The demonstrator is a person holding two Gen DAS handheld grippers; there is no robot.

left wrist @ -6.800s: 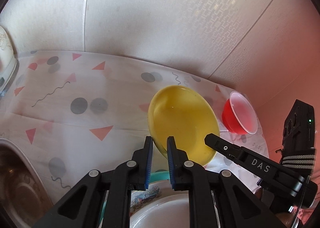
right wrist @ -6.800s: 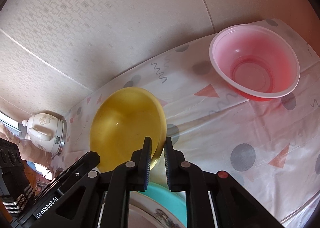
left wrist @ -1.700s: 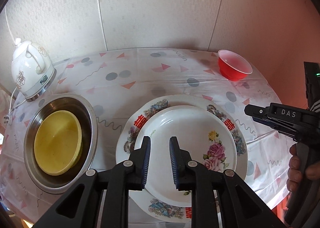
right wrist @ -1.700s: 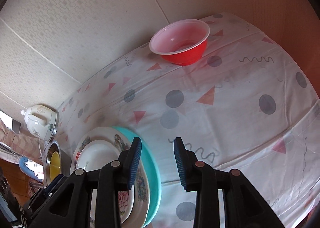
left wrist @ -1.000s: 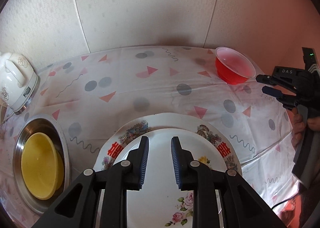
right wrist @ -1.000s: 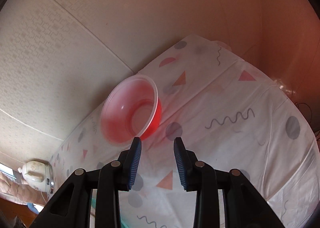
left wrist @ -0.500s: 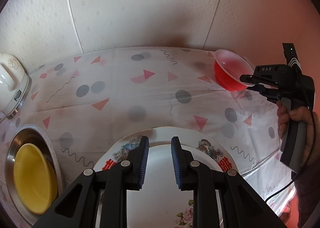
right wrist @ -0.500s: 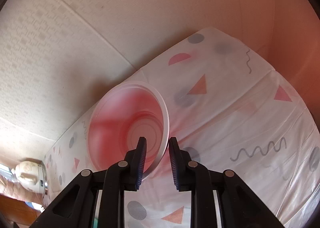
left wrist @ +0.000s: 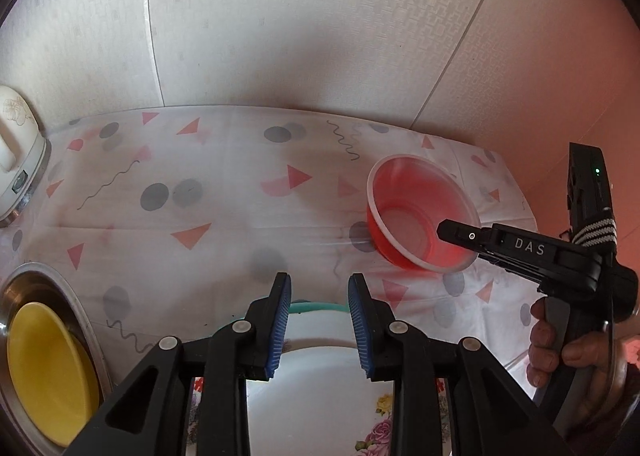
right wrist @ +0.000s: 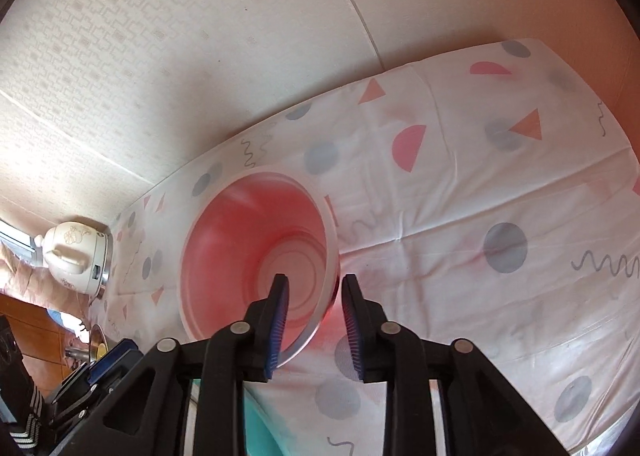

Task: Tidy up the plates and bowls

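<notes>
The red plastic bowl [left wrist: 404, 192] [right wrist: 248, 256] stands on the patterned tablecloth, right of the plate stack. My right gripper [right wrist: 314, 296] [left wrist: 460, 240] straddles its near rim, one finger inside and one outside. Its jaws are opening and the pads stand clear of the wall. My left gripper [left wrist: 318, 296] hovers over the stack: a white flowered plate [left wrist: 320, 396] on a larger patterned plate, with a teal plate's rim [left wrist: 316, 306] showing behind. Its jaws are opening with nothing between them. A yellow bowl [left wrist: 44, 368] lies in the steel bowl [left wrist: 84, 320] at the left.
A white kettle [left wrist: 16, 168] [right wrist: 76, 256] stands at the table's far left by the wall. The wall runs close behind the table. Bare tablecloth [left wrist: 224, 216] lies between the steel bowl and the red bowl. A hand [left wrist: 560, 352] holds the right gripper's handle.
The yellow bowl, once held by both grippers, now lies in the steel bowl. The right gripper reached the red bowl, narrowed over its rim, then widened. The red bowl sits nearer the plates.
</notes>
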